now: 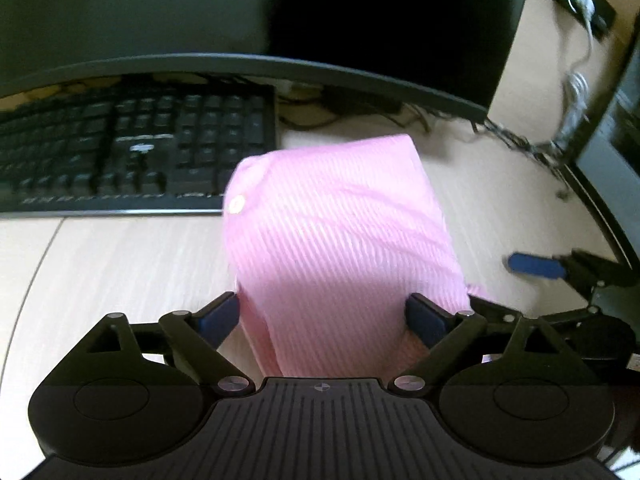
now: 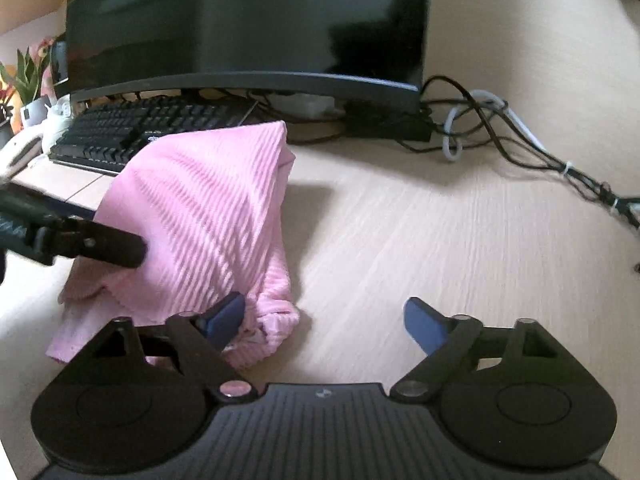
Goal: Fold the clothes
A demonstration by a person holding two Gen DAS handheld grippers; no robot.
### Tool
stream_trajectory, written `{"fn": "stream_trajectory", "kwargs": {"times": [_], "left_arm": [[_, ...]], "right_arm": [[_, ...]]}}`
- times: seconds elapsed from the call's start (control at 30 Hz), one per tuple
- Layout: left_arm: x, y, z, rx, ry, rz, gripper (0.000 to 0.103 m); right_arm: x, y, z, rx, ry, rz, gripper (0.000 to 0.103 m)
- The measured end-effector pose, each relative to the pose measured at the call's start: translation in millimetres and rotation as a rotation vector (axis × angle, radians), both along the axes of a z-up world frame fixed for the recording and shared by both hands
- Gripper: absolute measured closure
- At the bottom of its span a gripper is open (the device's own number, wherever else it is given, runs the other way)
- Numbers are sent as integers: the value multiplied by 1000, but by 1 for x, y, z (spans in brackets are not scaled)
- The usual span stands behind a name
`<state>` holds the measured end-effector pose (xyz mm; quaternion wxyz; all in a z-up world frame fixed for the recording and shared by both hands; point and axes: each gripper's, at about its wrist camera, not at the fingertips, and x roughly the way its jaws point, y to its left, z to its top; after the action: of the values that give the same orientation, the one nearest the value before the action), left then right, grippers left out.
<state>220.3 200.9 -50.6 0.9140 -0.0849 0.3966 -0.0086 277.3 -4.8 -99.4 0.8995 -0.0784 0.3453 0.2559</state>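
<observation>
The pink garment (image 1: 340, 240) lies bunched on the wooden desk (image 2: 440, 240), just in front of the keyboard (image 1: 140, 148) and monitor (image 2: 248, 20). The left gripper (image 1: 322, 316) has its fingers spread wide either side of the cloth — not clamped. The right gripper (image 2: 324, 320) is spread too, holding nothing — its left finger (image 2: 224, 316) overlaps the cloth's edge.

A home office or computer workstation: a pale wood-grain laminate desk (image 2: 400, 232) carries a wide black monitor with a dark screen (image 2: 248, 20), a black full-size keyboard (image 1: 132, 148) pushed under its lower edge, and a tangle of black and white cables (image 2: 492, 128) trailing off beside it. Potted flowers (image 2: 24, 76) stand at the far left.
</observation>
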Motion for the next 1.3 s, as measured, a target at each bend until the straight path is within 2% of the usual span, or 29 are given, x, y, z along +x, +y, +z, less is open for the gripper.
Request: {"fn": "stream_trajectory", "kwargs": {"times": [0.03,0.13,0.3,0.4,0.53,0.7,0.8,0.93,1.1,1.2,1.3], "left_arm": [[-6,-3,1,13,-17,26,9],[-35,-13,9,70,-66,124,9],[-93,-42,33,90,-143,209,1],[-124,-65,39,83,-163,278,0],[-160,-95,44,7,-208,418,0],[-178,-125,45,86,-278,390,0],[-182,-131,51,96,-299,370,0],[-188,-137,59,125,-312,368,0],[-194,-140,62,184,-303,383,0],[-196,-136,62,162,-307,395,0],[-196,-132,57,119,-267,408,0]], "right_arm": [[4,0,-2,3,4,-10,0],[11,-7,1,49,44,-6,0],[-12,-36,22,122,2,35,0],[-40,-59,42,172,-51,57,0],[-85,-89,63,218,-103,77,0],[-131,-117,68,239,-169,43,0],[-134,-118,70,223,-183,51,0],[-137,-119,81,250,-218,35,0],[-142,-114,84,223,-230,62,0],[-143,-113,83,216,-226,69,0],[-144,-112,82,208,-222,76,0]]}}
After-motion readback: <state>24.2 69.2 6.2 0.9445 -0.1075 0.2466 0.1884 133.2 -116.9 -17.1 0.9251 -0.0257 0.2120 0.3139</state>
